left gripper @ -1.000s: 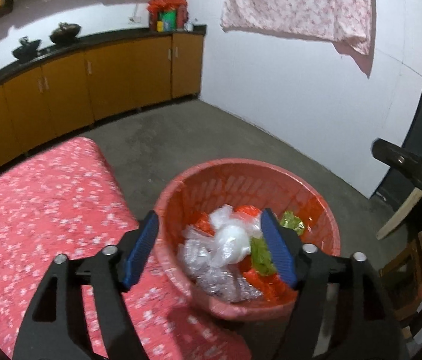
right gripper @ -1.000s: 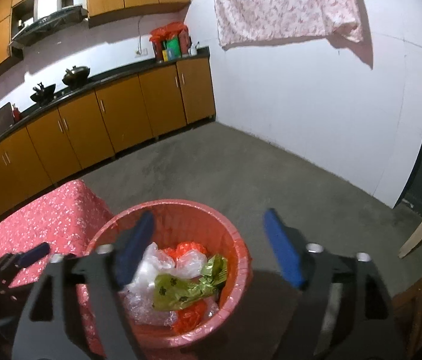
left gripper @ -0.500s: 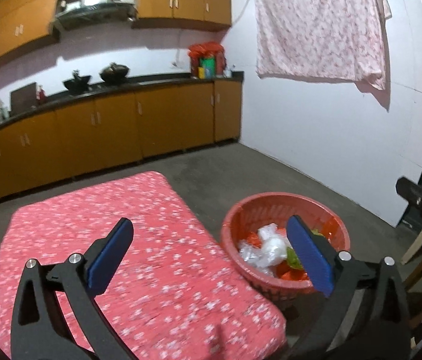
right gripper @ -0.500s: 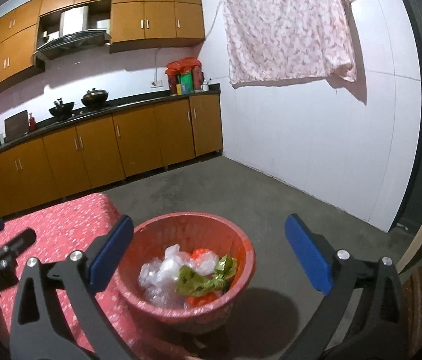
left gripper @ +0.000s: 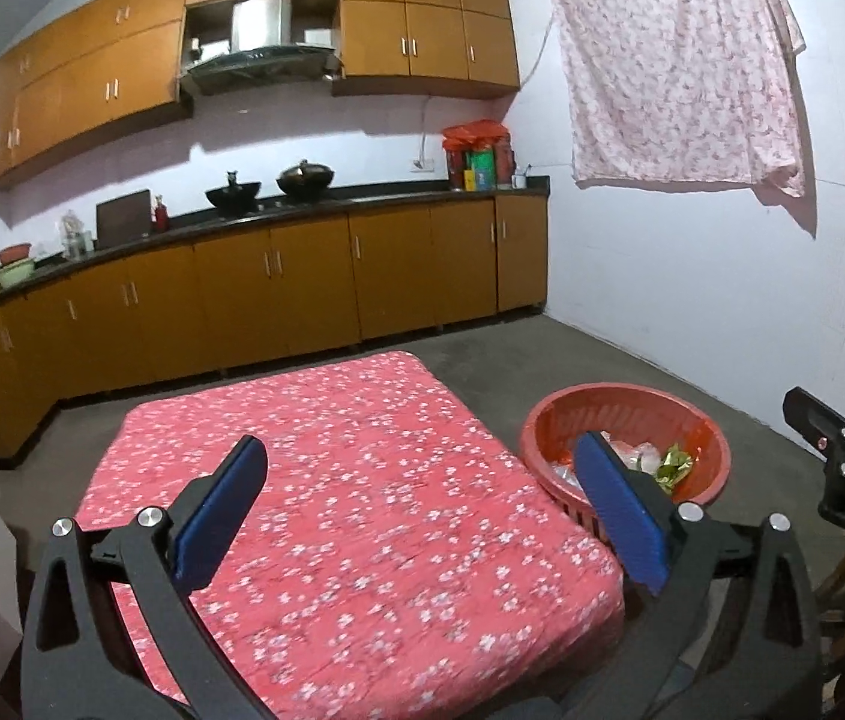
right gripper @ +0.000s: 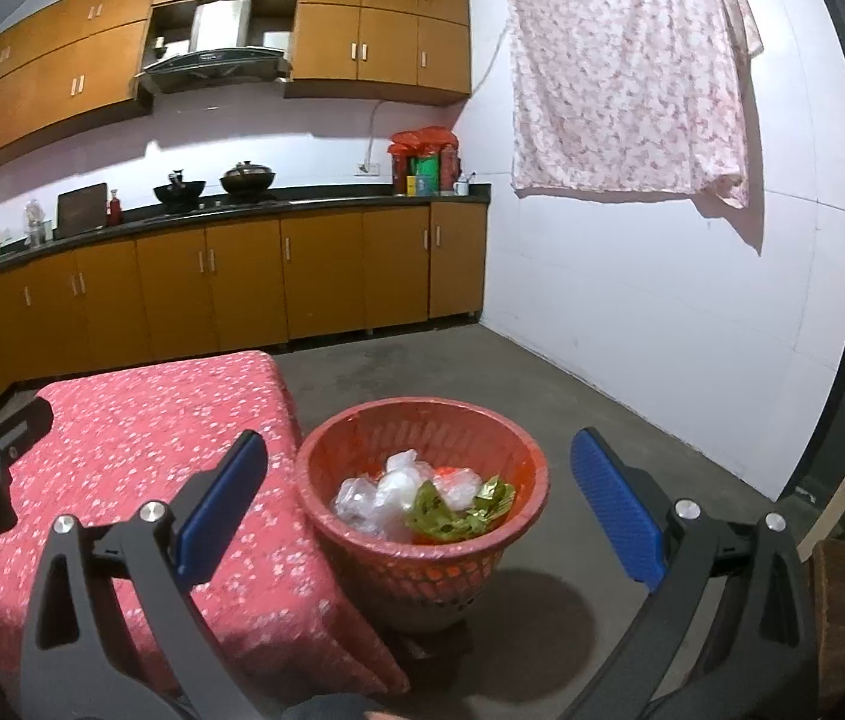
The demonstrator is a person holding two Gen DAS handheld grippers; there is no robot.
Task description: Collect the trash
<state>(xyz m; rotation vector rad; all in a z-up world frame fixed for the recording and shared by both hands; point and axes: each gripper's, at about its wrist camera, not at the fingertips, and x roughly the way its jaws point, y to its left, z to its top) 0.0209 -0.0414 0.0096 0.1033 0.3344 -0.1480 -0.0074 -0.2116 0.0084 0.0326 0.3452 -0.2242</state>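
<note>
Left gripper (left gripper: 419, 516) fingers spread wide, holding nothing; right gripper (right gripper: 419, 507) likewise.

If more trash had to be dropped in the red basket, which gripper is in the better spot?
Probably the right gripper. The red basket sits straight ahead between its open jaws. The left gripper faces the flowered table, with the basket off to its right. Both are empty.
</note>
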